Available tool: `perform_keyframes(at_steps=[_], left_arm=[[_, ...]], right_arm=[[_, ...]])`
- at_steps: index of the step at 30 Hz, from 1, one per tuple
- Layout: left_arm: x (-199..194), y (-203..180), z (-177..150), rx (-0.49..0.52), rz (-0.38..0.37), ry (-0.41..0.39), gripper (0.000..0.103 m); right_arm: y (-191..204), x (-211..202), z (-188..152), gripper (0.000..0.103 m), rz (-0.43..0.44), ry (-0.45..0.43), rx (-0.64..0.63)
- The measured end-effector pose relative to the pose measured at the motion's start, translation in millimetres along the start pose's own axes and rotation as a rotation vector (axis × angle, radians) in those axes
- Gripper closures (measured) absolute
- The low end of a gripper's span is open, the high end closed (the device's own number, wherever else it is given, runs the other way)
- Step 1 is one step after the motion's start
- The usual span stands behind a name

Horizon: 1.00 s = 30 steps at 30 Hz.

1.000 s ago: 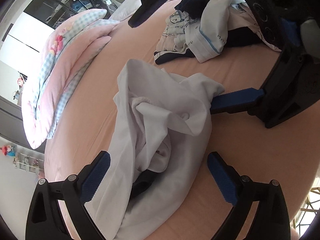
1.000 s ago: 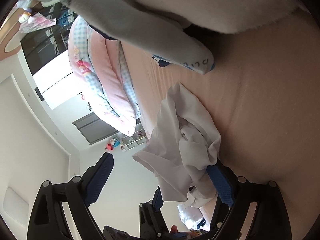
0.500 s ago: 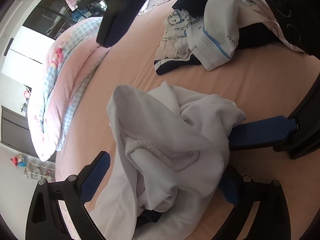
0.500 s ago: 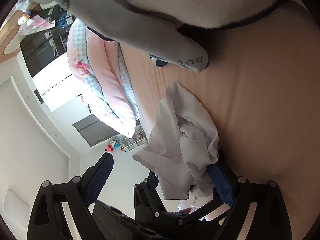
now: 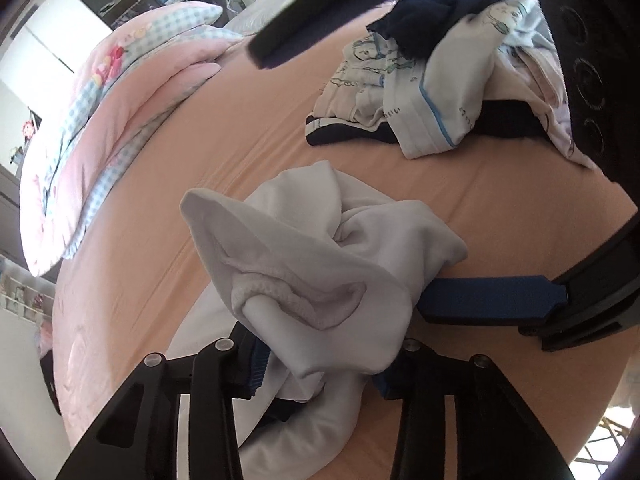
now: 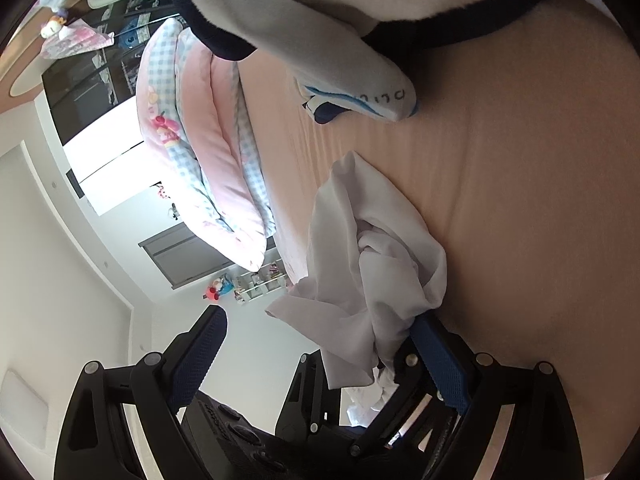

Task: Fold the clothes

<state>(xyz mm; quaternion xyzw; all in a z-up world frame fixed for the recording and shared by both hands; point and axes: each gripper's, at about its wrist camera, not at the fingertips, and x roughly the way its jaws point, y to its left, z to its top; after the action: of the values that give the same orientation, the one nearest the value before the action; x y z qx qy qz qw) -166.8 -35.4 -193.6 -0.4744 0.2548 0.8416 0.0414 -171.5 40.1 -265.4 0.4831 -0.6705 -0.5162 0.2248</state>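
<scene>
White garment: a crumpled white garment point(image 5: 328, 264) lies bunched on the peach bed point(image 5: 240, 148), near its edge, with a ribbed cuff or collar opening turned up toward the left camera.
Left gripper: the left gripper point(image 5: 316, 372) points steeply down into the bundle; its fingers are closing with cloth between them — the blue pads are mostly buried in folds, so whether they already pinch cannot be told for certain.
Right gripper: the right gripper point(image 6: 320, 360) has its fingers wide apart; one blue finger point(image 6: 440, 364) lies against the far side of the bundle, the other point(image 6: 200, 356) stands clear of it over the edge of the bed, so nothing is clamped.
Risk, layers: the left fingers may take several layers at once rather than a single edge — the garment would then lift as a lump and refuse to spread.
Risk, edge of bed: part of the cloth seems to hang past the mattress; a pull toward that side could slide the whole piece off.
Risk, right side: closing on the outer fold alone may give a shallow hold that slips when the two hands draw apart.
Risk, neighbours: a pile of printed and navy clothes point(image 5: 440, 80) sits well apart on the bed, yet dark fabric point(image 5: 320, 12) hangs just above in both views and could snag.
</scene>
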Motion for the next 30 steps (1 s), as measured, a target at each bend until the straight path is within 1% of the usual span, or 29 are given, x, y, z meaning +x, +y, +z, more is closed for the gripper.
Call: perform_keyframes(at_steps=[3,6,12,15,17,19,22,27,30], left_arm=[[2,11,3,-0.093,-0.051,-0.008,0.070],[0,24,2,-0.178,-0.094,-0.016,0.071],[-4,44,-3,-0.336,-0.185,-0.035,0.072],[-8,54,-11,-0.417,-0.240,-0.051,0.072],[-10,62,-16,-0.478,-0.282,-0.062,0.072],[-9,71,-20,-0.539,-0.321,-0.079,0.072],[-6,80,-24,-0.593,-0.371,-0.085,0.072],[-6,82,-29,-0.622,-0.391,-0.118,0.072],[-4,80,-32,-0.630,-0.398,-0.139,0.072]], right_arm=[[1,-14,-2,0.010,-0.003,-0.006,-0.024],[11,-16,-6,0.010,0.007,-0.010,-0.056],[26,-18,-15,0.010,0.143,0.039,-0.081],[31,-21,-17,0.007,0.165,0.032,-0.102],[34,-22,-17,0.006,0.144,0.022,-0.117],[34,-22,-16,0.005,0.100,0.007,-0.122],[29,-21,-16,0.005,0.046,-0.008,-0.122],[34,-11,-19,0.005,-0.047,-0.048,-0.185],[45,-2,-22,0.005,-0.094,-0.082,-0.253]])
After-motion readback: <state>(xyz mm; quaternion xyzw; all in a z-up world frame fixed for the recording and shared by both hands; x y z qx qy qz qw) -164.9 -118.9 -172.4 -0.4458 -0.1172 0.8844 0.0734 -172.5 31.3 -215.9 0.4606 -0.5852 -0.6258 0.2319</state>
